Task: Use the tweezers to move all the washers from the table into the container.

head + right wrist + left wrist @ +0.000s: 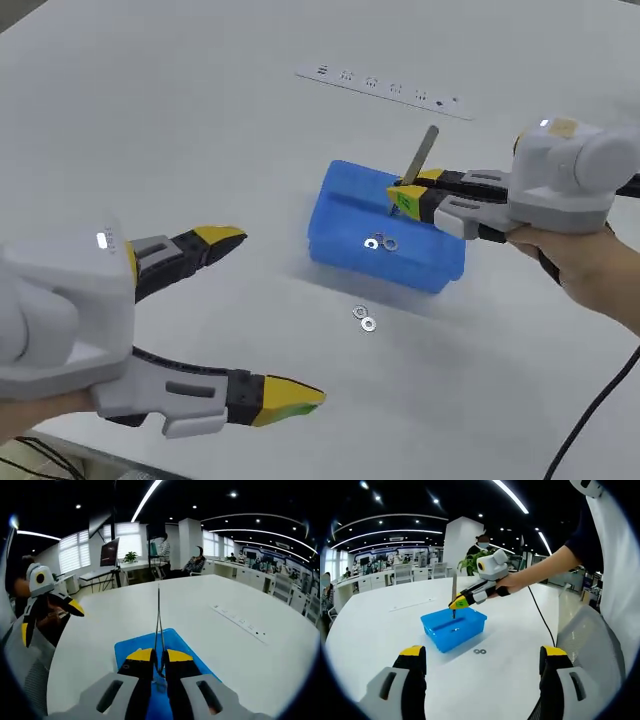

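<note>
Readable text: I find none.
Strip on the table: dark marks, too small for me to read.

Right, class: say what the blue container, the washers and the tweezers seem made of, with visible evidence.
Container: likely plastic; uniform bright blue, rounded moulded edges, soft sheen. Washers: probably metal; thin silvery rings that glint. Tweezers: seemingly metal; thin grey blades, dull finish, though too small to be sure.

Left gripper and right gripper: pale grey bodies, black jaws, yellow tips; a black cable trails at five o'clock.
</note>
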Available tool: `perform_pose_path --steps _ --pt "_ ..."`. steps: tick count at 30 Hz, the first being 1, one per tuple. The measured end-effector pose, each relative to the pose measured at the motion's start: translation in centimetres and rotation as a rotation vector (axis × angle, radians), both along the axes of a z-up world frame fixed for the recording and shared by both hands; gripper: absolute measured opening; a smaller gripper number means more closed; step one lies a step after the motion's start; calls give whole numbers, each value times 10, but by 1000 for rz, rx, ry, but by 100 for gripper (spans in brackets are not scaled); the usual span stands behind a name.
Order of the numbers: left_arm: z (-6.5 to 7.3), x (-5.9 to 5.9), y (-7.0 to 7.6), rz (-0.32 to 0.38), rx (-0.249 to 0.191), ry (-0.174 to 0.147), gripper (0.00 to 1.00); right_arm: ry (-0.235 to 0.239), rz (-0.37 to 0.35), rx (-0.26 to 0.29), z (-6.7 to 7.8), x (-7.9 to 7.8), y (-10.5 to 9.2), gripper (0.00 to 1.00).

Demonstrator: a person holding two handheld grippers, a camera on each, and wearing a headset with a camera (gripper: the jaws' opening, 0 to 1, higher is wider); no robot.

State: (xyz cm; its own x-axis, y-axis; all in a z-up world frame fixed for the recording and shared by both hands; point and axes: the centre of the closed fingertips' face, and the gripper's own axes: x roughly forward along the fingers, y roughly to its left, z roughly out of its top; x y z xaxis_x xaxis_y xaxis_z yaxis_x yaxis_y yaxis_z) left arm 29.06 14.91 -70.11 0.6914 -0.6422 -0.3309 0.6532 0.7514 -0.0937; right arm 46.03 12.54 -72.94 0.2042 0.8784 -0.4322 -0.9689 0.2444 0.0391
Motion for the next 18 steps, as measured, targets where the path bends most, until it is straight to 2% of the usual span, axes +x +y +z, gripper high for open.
perform_pose_path --steps 3,8,12,18 --pt "-2 1 1 -1 13 8 99 10 0 -23 -13 1 0 10" --pt "-1 4 1 10 13 12 99 21 -16 -45 -27 4 -2 10" --pt "-2 4 0 11 11 17 99 28 -25 -56 -31 5 -5 10" --pt "-4 4 -3 4 16 23 99 29 -35 -54 -30 8 -8 10"
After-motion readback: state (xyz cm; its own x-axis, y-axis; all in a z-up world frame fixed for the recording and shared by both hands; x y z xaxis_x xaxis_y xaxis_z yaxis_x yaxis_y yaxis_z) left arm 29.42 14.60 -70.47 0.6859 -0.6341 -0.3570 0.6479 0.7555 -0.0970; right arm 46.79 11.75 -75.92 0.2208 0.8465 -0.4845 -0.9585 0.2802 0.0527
